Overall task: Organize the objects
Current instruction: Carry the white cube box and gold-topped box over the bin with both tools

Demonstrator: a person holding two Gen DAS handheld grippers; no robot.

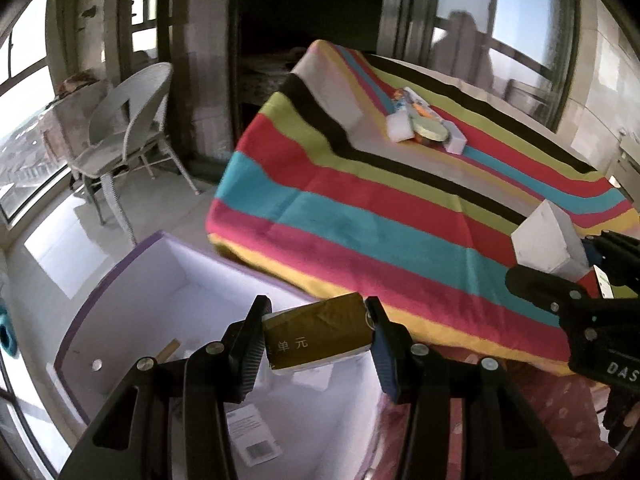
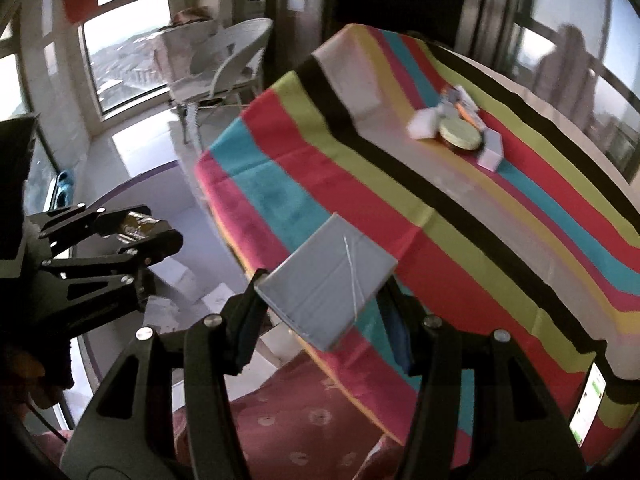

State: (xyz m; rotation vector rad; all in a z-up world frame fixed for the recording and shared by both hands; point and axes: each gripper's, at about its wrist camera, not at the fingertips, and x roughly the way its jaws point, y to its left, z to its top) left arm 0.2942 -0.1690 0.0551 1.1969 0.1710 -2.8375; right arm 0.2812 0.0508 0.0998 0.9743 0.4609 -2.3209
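Note:
My left gripper (image 1: pixel 316 336) is shut on an olive-gold packet (image 1: pixel 318 338) with printed characters, held over a white storage box with a purple rim (image 1: pixel 100 280). My right gripper (image 2: pixel 324 292) is shut on a flat grey-white box (image 2: pixel 326 280), held above the near edge of the striped table. In the left wrist view that box (image 1: pixel 548 242) and the right gripper (image 1: pixel 588 276) show at the far right. The right wrist view shows the left gripper (image 2: pixel 148 232) at the left with the packet (image 2: pixel 138 224). A small pile of items (image 1: pixel 426 124) lies on the striped cloth.
A table with a multicoloured striped cloth (image 1: pixel 400 208) fills the middle. The storage box holds a label card (image 1: pixel 252 436) and small bits. A white wicker chair (image 1: pixel 124 132) stands by the windows. A red patterned cushion (image 2: pixel 304 412) lies below the table's near edge.

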